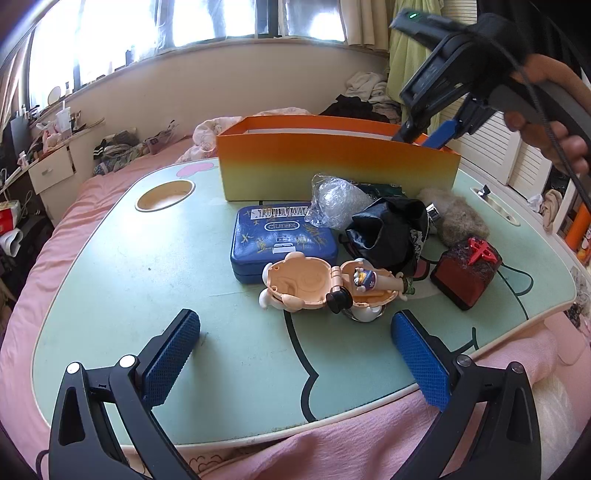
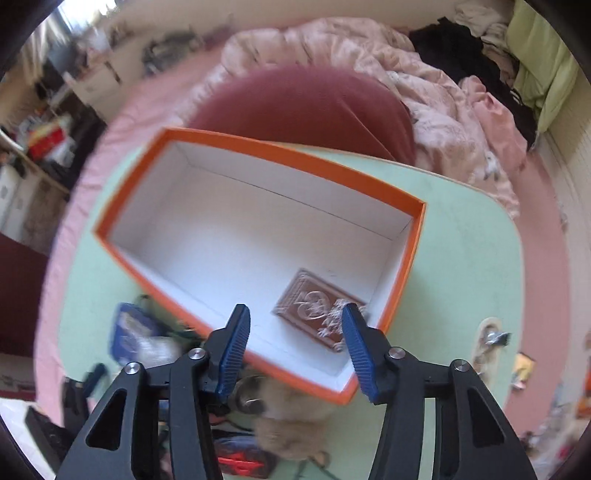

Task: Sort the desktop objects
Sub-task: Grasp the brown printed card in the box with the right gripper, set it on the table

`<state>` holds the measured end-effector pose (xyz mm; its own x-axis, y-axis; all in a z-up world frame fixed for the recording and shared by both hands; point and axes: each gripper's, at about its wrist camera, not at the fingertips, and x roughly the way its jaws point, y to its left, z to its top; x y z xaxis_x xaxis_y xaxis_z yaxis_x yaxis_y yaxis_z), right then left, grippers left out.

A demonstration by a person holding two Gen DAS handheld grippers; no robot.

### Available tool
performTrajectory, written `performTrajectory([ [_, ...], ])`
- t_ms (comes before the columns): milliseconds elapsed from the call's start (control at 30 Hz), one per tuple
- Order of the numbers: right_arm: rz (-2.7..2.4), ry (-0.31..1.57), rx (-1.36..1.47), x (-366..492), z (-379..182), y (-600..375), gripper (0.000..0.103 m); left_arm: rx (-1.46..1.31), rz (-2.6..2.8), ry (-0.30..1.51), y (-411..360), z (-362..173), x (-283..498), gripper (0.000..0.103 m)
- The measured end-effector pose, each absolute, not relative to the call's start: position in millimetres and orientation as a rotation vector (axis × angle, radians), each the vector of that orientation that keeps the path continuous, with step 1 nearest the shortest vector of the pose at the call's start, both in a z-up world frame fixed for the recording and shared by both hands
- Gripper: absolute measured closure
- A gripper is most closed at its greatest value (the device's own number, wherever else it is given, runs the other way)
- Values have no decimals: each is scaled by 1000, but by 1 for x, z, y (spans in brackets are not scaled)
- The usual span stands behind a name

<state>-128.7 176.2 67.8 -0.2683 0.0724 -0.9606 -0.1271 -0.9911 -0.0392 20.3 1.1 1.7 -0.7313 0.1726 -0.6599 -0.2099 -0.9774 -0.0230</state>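
Green worktop [image 1: 155, 280] on a pink bed: right hand-held gripper [image 2: 295, 350], jaws apart and empty, above orange box [image 2: 288, 151] containing brown card box [image 2: 310, 302]; left hand-held gripper [image 1: 295, 354] wide apart, empty.

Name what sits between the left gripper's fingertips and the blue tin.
In the left wrist view, an open peach toy case with small figures lies between the left gripper and the blue tin.

Bright window [image 1: 184, 22] glare; right wrist view motion-blurred, edges warped
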Motion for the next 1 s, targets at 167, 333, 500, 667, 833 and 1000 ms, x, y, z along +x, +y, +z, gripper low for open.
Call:
performTrajectory([
  [167, 2281, 91, -1983, -152, 47, 176, 43, -1037, 2746, 80, 2, 3, 22, 0],
  [333, 2180, 44, -1969, -162, 33, 181, 37, -1034, 2748, 81, 3, 3, 23, 0],
  [500, 2153, -180, -1883, -159, 29, 166, 41, -1032, 2750, 80, 2, 3, 20, 0],
  [667, 2209, -232, -1792, -150, 41, 161, 101, -1031, 2748, 77, 1, 3, 20, 0],
  [833, 2250, -209, -1723, -145, 70, 161, 102, -1030, 2748, 78, 1, 3, 20, 0],
  [1000, 2205, -114, -1869, -144, 77, 159, 45, -1030, 2748, 77, 0, 3, 20, 0],
])
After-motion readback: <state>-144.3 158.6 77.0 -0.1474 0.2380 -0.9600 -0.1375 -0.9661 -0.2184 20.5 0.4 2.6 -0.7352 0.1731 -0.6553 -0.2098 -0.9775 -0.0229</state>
